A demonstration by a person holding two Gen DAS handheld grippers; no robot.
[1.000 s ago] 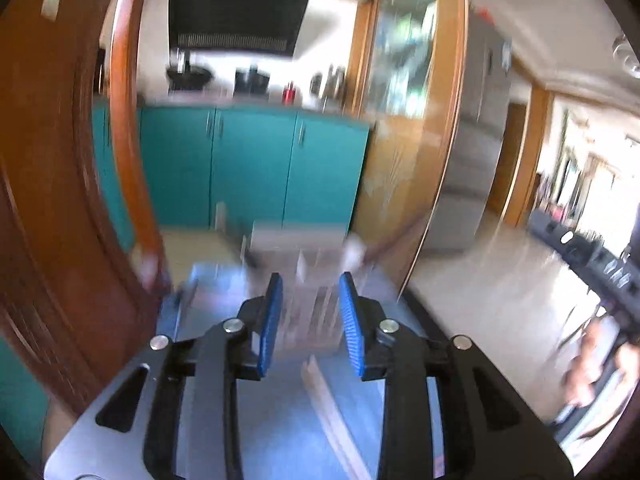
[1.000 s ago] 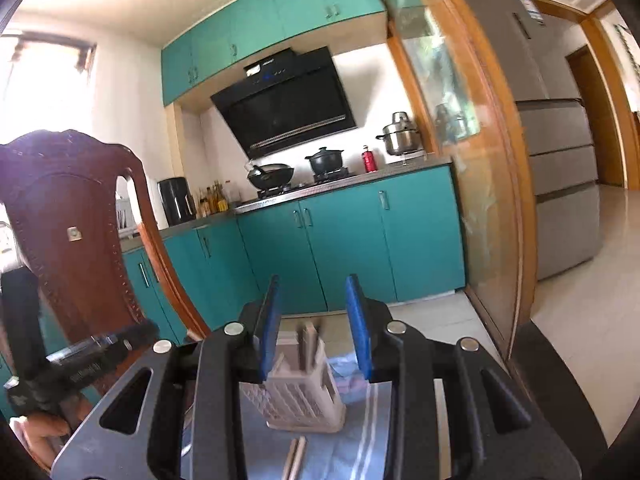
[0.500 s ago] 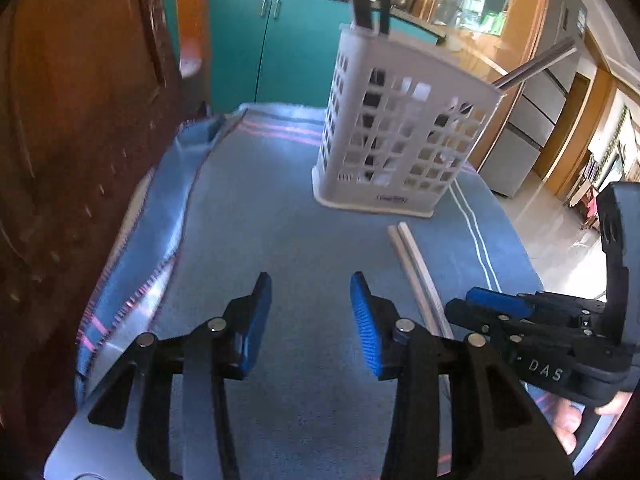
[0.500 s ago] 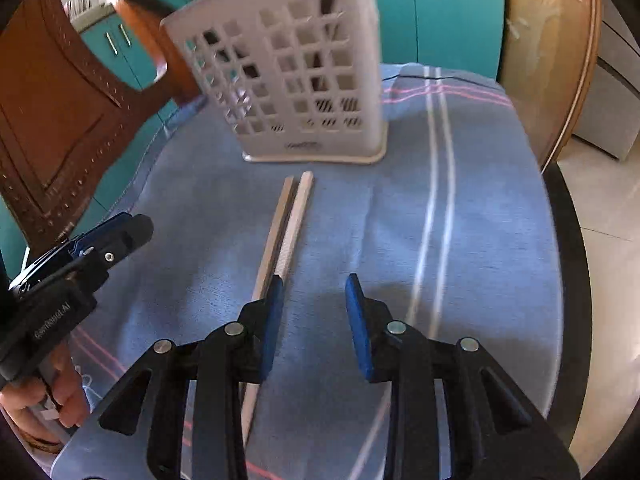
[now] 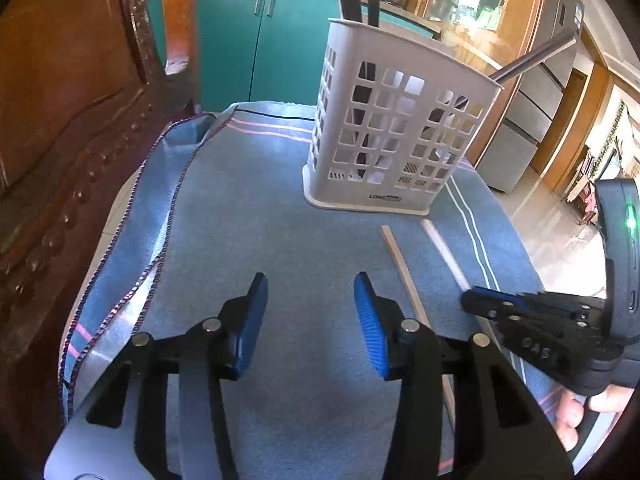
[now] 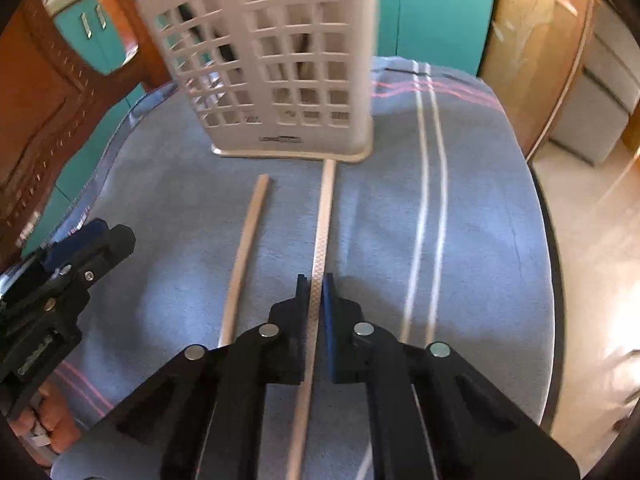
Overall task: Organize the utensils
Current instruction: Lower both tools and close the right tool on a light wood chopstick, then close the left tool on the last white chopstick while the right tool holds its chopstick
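Two chopsticks: pale wooden sticks lying apart on the blue cloth, in front of the white basket.
Left wrist view, left gripper (image 5: 310,312): low over the cloth near its front edge, jaws spread and opening, nothing between the blue pads.
Left wrist view, basket (image 5: 394,136): white lattice holder upright toward the far edge of the cloth (image 5: 248,200), dark handles standing in it.
Left wrist view, sticks: left chopstick (image 5: 398,260) just right of the left gripper; right chopstick (image 5: 444,252) runs on to the right gripper (image 5: 470,302).
Left wrist view, chair (image 5: 72,120): carved wood along the cloth's left edge.
Right wrist view, right gripper (image 6: 314,284): jaws pressed together, pinching the right chopstick (image 6: 325,216), whose far tip reaches the foot of the basket (image 6: 272,60).
Right wrist view, left chopstick (image 6: 248,232): flat on the cloth (image 6: 480,200), untouched, between the two grippers.
Right wrist view, left gripper (image 6: 86,240): at the cloth's left edge.
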